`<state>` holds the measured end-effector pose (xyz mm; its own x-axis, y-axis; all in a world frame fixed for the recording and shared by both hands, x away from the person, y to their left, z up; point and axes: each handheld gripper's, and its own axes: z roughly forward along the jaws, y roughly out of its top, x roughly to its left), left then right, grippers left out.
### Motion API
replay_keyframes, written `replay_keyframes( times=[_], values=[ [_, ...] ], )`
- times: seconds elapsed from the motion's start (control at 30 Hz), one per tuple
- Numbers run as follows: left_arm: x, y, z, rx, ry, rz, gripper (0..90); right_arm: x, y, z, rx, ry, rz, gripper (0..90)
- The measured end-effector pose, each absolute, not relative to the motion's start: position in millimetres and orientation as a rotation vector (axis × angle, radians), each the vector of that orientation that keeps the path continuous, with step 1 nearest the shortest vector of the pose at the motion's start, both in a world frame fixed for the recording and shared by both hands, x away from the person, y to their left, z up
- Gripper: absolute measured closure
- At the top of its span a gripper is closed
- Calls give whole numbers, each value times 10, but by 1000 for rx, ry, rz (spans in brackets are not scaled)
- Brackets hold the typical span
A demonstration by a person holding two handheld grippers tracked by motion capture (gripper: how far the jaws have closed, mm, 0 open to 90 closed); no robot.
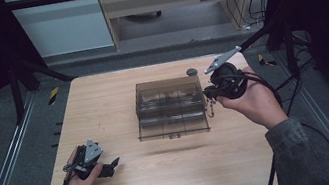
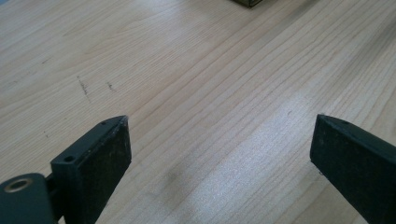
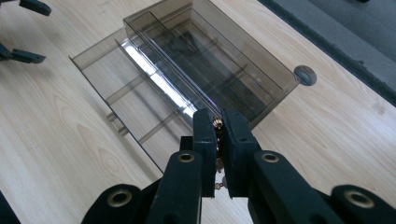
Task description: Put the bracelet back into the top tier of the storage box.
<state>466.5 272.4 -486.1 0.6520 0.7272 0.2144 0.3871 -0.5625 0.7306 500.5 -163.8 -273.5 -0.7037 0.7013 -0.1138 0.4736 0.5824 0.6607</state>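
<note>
Item: right gripper [image 3: 217, 122], raised over the right end of the organiser box; jaws pressed together on a small gold-coloured chain [image 3: 217, 123]. In the high view the chain [image 1: 211, 107] hangs below the right gripper [image 1: 209, 94], just beside the box's right wall; the links are too small to make out, possibly a bracelet or necklace.

Item: left gripper [image 2: 219, 140], low over the near-left part of the table, jaws spread wide with bare wood between them. In the high view the left gripper [image 1: 109, 166] sits well apart from the box.

Item: organiser box [image 1: 170, 107], smoky clear plastic, centre of the table, with inner dividers and a drawer drawn out toward the person. From the right gripper view the box [image 3: 140, 28] stands just ahead of the jaw tips.

Item: table [image 1: 102, 98], pale wood grain, rounded corners. Open wood lies on all sides of the box, widest at left and near edge. A round grey cap [image 1: 192, 71] sits near the far edge, behind the box.

Surroundings: grey floor, metal rails at both sides, black frame poles, cables at right, a wooden desk beyond.
</note>
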Motion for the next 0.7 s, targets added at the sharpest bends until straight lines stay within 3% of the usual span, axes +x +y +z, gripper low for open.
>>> replay_keyframes(
  times=[0.7],
  values=[
    [4661,2711,-4866,2190,864,666,50,5086,-1135,-2779,870,2476,940,856]
  ],
)
